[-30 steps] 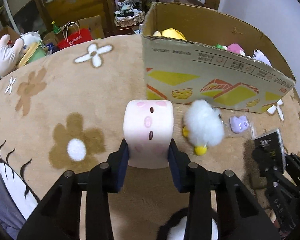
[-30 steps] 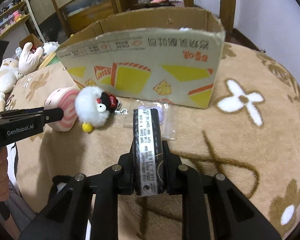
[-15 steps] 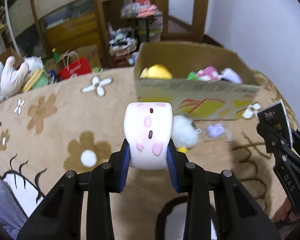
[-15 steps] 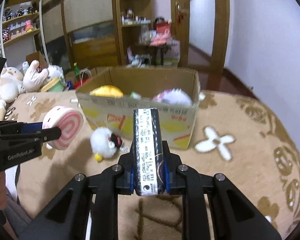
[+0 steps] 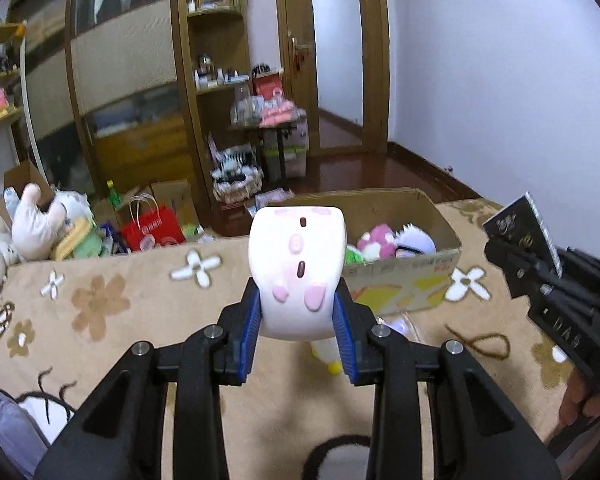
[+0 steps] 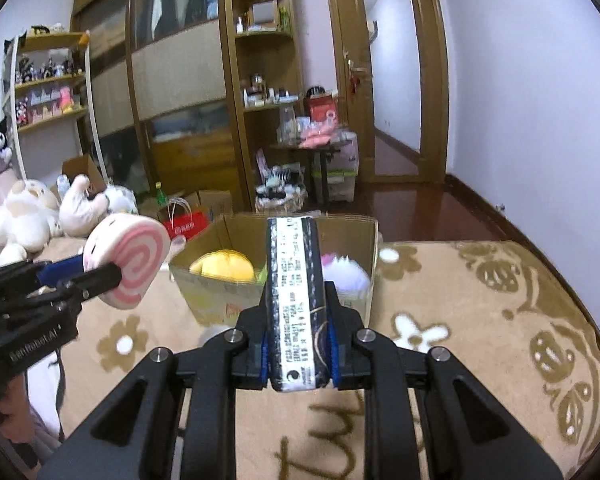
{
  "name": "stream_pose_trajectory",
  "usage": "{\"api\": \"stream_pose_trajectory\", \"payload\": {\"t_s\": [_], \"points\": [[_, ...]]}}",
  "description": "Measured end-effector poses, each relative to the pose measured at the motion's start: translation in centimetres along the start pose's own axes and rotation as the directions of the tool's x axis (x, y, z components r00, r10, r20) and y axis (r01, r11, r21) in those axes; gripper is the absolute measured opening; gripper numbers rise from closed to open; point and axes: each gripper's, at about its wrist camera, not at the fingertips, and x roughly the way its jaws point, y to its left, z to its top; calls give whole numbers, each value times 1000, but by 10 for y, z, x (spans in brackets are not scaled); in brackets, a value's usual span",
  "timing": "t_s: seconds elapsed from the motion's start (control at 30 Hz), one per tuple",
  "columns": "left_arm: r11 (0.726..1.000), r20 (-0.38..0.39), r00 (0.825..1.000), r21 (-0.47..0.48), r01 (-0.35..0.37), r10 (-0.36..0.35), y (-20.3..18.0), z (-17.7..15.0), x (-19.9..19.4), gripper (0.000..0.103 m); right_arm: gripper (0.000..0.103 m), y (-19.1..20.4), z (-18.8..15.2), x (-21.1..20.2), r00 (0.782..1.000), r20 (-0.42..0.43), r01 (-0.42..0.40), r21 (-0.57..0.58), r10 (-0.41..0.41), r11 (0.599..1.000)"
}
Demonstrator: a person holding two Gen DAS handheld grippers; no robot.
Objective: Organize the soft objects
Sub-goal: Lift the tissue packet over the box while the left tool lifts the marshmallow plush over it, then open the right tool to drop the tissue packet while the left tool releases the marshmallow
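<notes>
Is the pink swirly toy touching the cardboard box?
Apart. The right wrist view shows the swirl toy held up in the left gripper, with blanket visible between it and the box.

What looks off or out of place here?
The right tongs are shut on a flat black packet with printed text, which looks rigid rather than plush. The left tongs grip a pink swirl-roll plush, like the soft toys in the cardboard box.

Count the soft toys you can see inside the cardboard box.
3: a yellow plush at the left, a pink one mid-box, a white fluffy one at the right. More may lie hidden underneath.
</notes>
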Motion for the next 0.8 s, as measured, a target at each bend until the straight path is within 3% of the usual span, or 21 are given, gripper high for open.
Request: {"api": "stream_pose_trajectory", "payload": {"t_s": [0.37,0.53,0.8], "points": [[998,102,994,46,31,-36,-12,36,9,32,22,-17,41,16,998,55,-18,-8,18,1000],[995,134,991,99,5,-19,-20,54,25,32,22,-25,54,37,998,54,-25,-7,25,1000],[998,106,994,58,11,-17,-12,64,61,33,22,-31,54,79,998,1,-67,-1,67,998]]}}
